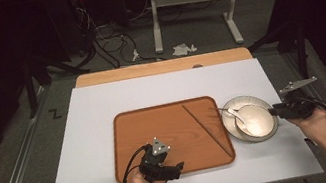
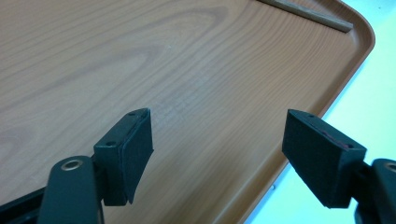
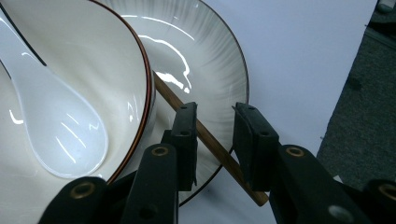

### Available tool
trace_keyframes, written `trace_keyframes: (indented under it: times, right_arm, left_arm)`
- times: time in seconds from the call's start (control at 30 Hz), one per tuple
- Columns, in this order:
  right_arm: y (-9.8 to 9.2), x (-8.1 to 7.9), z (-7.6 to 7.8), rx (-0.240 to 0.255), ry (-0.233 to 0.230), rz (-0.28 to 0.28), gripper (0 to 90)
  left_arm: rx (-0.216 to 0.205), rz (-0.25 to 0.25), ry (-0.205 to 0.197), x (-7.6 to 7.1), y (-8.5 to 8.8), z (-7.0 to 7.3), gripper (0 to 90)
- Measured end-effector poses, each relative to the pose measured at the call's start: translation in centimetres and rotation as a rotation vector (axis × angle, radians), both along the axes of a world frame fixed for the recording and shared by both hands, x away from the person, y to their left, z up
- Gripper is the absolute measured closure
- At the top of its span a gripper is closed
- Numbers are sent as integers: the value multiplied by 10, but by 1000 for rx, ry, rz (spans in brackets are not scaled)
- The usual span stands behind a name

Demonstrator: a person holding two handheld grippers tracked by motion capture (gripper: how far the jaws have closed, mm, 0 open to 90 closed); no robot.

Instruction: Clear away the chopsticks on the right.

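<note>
Chopstick at the plate: a thin brown wooden chopstick (image 3: 212, 148) lies slanted across the rim of the plate (image 3: 219, 70), its blunt end sticking out past the rim over the white table cover (image 3: 299, 56); that overhang is probably why it is approached from this side.
Right gripper: the right gripper (image 3: 215, 140) has its two black jaws on either side of the chopstick, narrowed but with a gap showing on both sides, so they are not pressing on it yet.
Look of the chopstick: straight, slim, matte, warm brown, with a squared end.
Bowl and spoon: a cream bowl (image 3: 93, 60) with a dark red rim sits on the plate, and a white spoon (image 3: 56, 130) rests inside it, both close to the chopstick, so the grip has little room.
Second chopstick: another chopstick (image 1: 207, 129) lies diagonally on the wooden tray (image 1: 128, 138), which suggests the pair is being gathered there.
Left gripper: the left gripper (image 2: 217, 154) hangs over the tray's near part, jaws wide apart and holding nothing, seemingly waiting or steadying.
Risk: a careless pinch may roll the stick off the rim.
</note>
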State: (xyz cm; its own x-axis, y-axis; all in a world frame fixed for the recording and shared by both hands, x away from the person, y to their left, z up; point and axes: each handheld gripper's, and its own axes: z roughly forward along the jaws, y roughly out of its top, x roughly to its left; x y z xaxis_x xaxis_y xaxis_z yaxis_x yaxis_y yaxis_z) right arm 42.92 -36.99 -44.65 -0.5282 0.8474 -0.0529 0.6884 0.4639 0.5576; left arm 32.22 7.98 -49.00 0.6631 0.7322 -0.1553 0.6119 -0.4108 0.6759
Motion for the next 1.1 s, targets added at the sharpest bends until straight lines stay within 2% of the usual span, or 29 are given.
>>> trace_keyframes:
  times: [0.27, 0.97, 1.1]
  right_arm:
    - [9, 5, -6, -67, 47, 41, 685]
    - [12, 11, -7, -77, 47, 38, 842]
    - [13, 10, -7, -81, 46, 35, 845]
  left_arm:
    - [-1, 1, 0, 0, 0, 0, 249]
    - [6, -4, -1, -1, 0, 0, 249]
    - [3, -4, 0, -1, 0, 0, 249]
